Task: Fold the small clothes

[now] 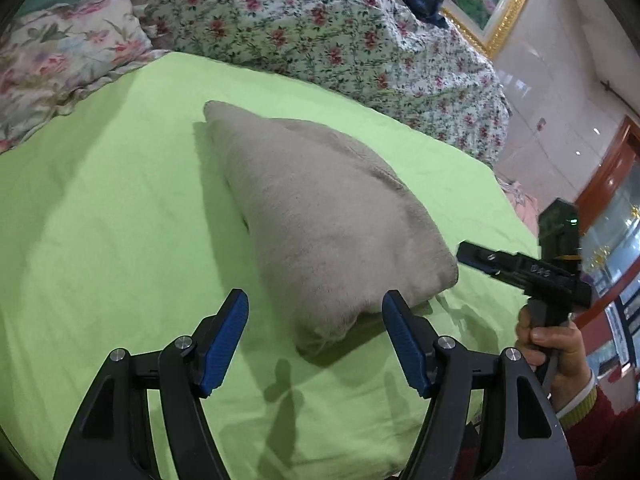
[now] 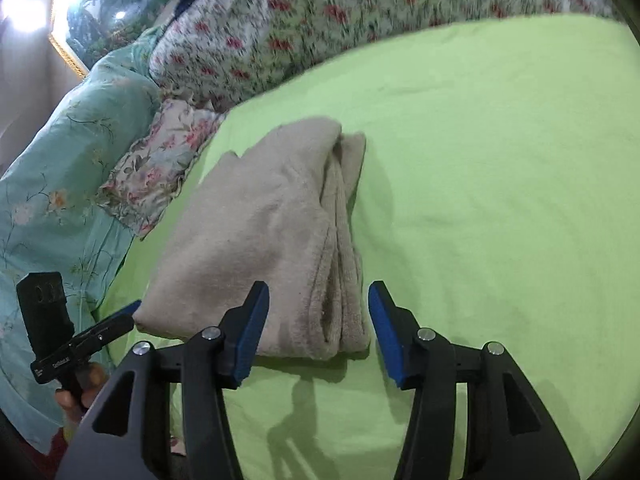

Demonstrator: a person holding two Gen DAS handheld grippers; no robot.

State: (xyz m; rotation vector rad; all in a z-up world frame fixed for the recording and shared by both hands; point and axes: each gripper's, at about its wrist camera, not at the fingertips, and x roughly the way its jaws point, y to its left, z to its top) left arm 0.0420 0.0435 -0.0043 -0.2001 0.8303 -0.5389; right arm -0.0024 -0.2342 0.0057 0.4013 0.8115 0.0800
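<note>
A beige fleece garment (image 1: pixel 320 220) lies folded into a thick stack on the green sheet (image 1: pixel 100 220). My left gripper (image 1: pixel 316 312) is open, its blue pads either side of the stack's near corner, not touching it. In the right wrist view the same garment (image 2: pixel 260 232) shows its layered folded edge toward me. My right gripper (image 2: pixel 318 304) is open just in front of that edge. The right gripper also shows in the left wrist view (image 1: pixel 472 258), beside the stack's right corner. The left gripper shows at the left of the right wrist view (image 2: pixel 132 312).
A floral quilt (image 1: pixel 320 28) is heaped along the far side of the bed. A floral pillow (image 1: pixel 60 64) lies at the far left, and a turquoise quilt (image 2: pixel 52 200) beside it. A gold-framed picture (image 1: pixel 492 4) hangs on the wall. The bed edge drops off at right.
</note>
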